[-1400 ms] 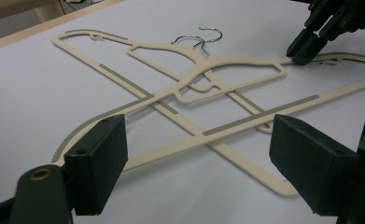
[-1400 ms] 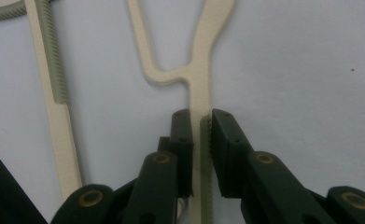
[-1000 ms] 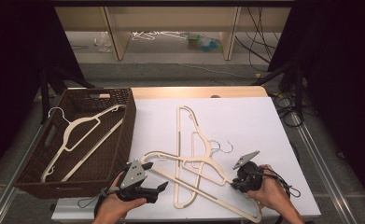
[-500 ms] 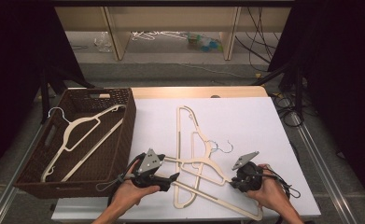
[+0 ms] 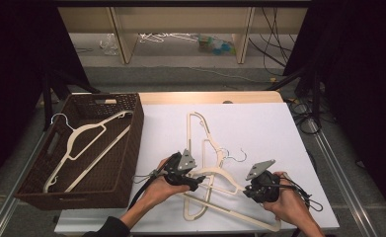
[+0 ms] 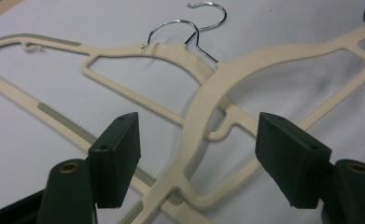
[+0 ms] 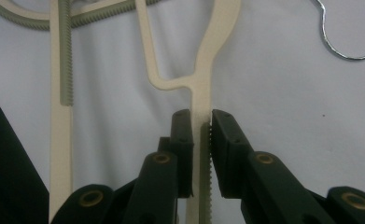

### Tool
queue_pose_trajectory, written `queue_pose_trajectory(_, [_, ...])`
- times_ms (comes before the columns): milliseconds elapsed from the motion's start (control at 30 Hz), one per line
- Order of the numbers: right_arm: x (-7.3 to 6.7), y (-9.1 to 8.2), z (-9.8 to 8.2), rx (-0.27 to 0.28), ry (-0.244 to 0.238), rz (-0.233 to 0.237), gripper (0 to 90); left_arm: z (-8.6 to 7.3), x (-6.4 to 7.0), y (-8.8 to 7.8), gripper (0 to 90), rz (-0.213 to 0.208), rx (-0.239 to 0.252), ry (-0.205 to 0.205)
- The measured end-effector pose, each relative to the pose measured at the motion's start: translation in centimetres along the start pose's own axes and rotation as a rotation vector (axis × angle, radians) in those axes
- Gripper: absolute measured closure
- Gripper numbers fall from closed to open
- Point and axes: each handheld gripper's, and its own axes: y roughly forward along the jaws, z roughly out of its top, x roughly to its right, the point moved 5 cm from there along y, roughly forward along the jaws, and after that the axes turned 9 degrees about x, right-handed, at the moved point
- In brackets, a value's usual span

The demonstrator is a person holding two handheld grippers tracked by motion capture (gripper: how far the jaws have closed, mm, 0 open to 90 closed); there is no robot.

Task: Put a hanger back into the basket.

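Note:
Two cream plastic hangers with metal hooks lie crossed on the white table. The near hanger (image 5: pixel 221 174) (image 6: pixel 203 107) (image 7: pixel 213 46) lies on top of the far hanger (image 5: pixel 200 129) (image 6: pixel 124 51). My left gripper (image 5: pixel 198 181) (image 6: pixel 203 158) is at the near hanger's left arm. Its jaws have just been closing, the arm runs between them, and both pads stand clear of it. My right gripper (image 5: pixel 248 190) (image 7: pixel 201 116) is shut on the same hanger's right arm, with the pads pressed on the ridged edge.
A dark wicker basket (image 5: pixel 131 129) stands at the table's left with another cream hanger (image 5: pixel 89 131) inside. The table's wooden edge (image 5: pixel 210 97) runs along the far side. Shelving and floor clutter lie beyond it.
My left hand has moved right from near the basket onto the crossed hangers. The right hand and the hangers have stayed put.

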Motion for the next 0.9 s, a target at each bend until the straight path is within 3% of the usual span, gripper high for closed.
queue_pose_trajectory(233, [-0.4,-0.6,0.3,0.003,-0.006,-0.005,79.9,0.0,-0.1,2.1,35.9,-0.017,-0.042,0.05])
queue_pose_trajectory(267, [-0.5,-0.8,0.4,0.007,-0.026,-0.015,79.8,0.0,-0.1,2.2,36.3,-0.013,-0.047,0.062])
queue_pose_trajectory(533, [-1.2,-1.4,1.0,0.008,-0.039,-0.012,79.7,-0.1,0.2,3.1,40.9,-0.034,-0.055,0.068])
queue_pose_trajectory(633, [-1.4,-1.3,1.1,0.018,-0.059,-0.006,79.7,0.0,0.1,3.0,45.5,-0.047,-0.053,0.085])
queue_pose_trajectory(667, [-1.5,-1.4,1.2,0.021,-0.061,-0.01,79.8,0.0,0.3,2.9,54.0,-0.072,-0.05,0.101])
queue_pose_trajectory(767, [-1.5,-1.5,1.3,0.023,-0.068,-0.008,79.7,0.1,0.5,2.8,63.8,-0.109,-0.037,0.103])
queue_pose_trajectory(900, [-1.5,-1.6,1.3,0.029,-0.079,-0.006,79.8,0.3,0.4,2.3,66.4,-0.131,-0.046,0.134])
